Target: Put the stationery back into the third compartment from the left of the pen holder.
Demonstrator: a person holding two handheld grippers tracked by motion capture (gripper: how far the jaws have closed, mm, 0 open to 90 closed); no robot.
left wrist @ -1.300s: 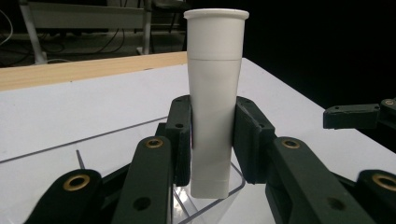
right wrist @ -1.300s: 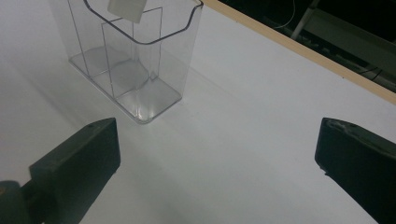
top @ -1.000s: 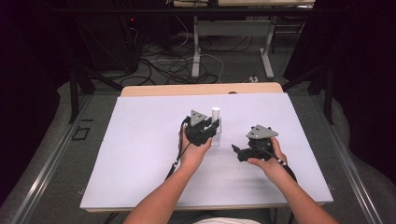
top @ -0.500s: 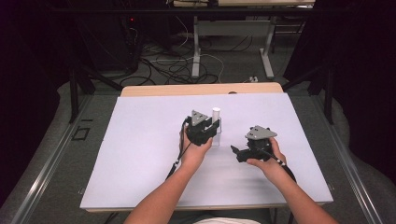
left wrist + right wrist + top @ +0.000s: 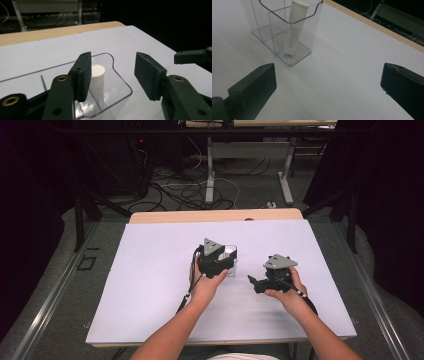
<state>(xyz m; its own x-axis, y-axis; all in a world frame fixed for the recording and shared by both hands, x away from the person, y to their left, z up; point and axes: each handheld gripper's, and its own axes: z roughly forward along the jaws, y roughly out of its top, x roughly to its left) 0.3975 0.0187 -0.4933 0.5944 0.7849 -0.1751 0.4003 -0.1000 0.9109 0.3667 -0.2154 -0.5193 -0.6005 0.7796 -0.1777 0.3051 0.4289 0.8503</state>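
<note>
Left gripper [image 5: 112, 75], jaws just opening and clear of the white tube [image 5: 293, 27], sits right over it; tube stands near-upright in the clear organizer [image 5: 312, 22]; right gripper [image 5: 327, 82] wide, farther off.

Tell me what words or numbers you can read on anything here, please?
White tube standing in the clear plastic organizer: grey print runs down its side, too small and blurred to read.
White table cover: no writing.
Left gripper and right gripper: no labels to read.
</note>
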